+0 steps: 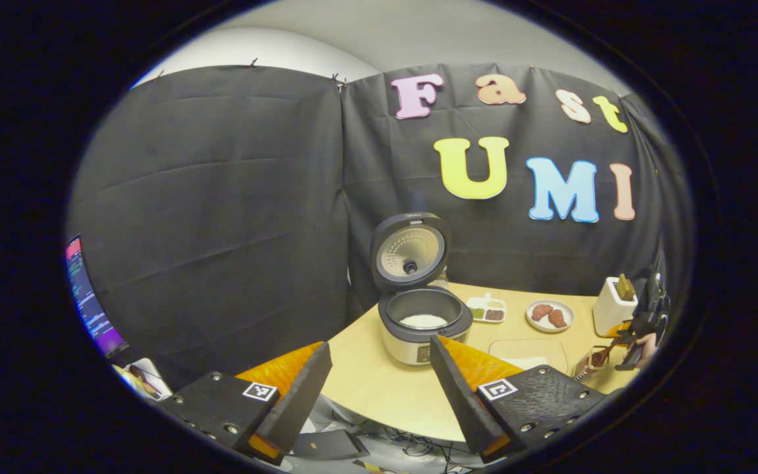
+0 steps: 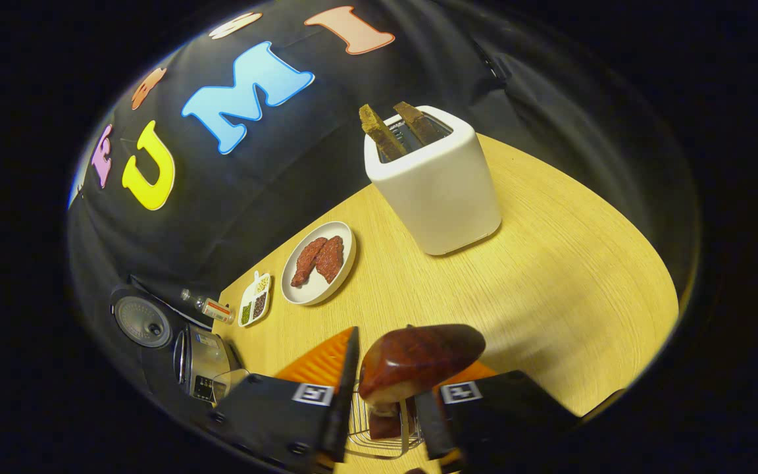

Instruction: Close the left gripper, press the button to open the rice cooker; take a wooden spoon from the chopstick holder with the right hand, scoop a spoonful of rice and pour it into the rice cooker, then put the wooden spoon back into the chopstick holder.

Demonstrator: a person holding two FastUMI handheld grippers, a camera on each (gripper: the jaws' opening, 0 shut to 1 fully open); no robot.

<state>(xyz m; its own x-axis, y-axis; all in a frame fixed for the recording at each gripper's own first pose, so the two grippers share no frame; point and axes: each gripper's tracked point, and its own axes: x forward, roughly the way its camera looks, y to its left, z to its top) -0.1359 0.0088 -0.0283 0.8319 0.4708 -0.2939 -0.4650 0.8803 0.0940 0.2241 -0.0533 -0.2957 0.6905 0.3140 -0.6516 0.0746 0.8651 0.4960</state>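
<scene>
Left gripper view puts your left gripper well back from the table, its fingers spread wide with nothing between them. Straight ahead through that gap stands the rice cooker, lid tipped up and back, white rice lying in the bottom of the inner pot. Beyond it sit a small divided dish and a plate with two reddish pieces. Near the far right edge is a white toaster, and in front of it you see your right gripper over the wire chopstick holder.

Right gripper view looks down on your right gripper, poised directly above the chopstick holder. The dark red bowl of the wooden spoon stands up between the fingers, close to both. You cannot tell here whether they actually press on the handle, which is hidden below the bowl. Behind it the toaster holds two brown slices, with the plate and divided dish to its left. The open rice cooker sits at the lower left.
</scene>
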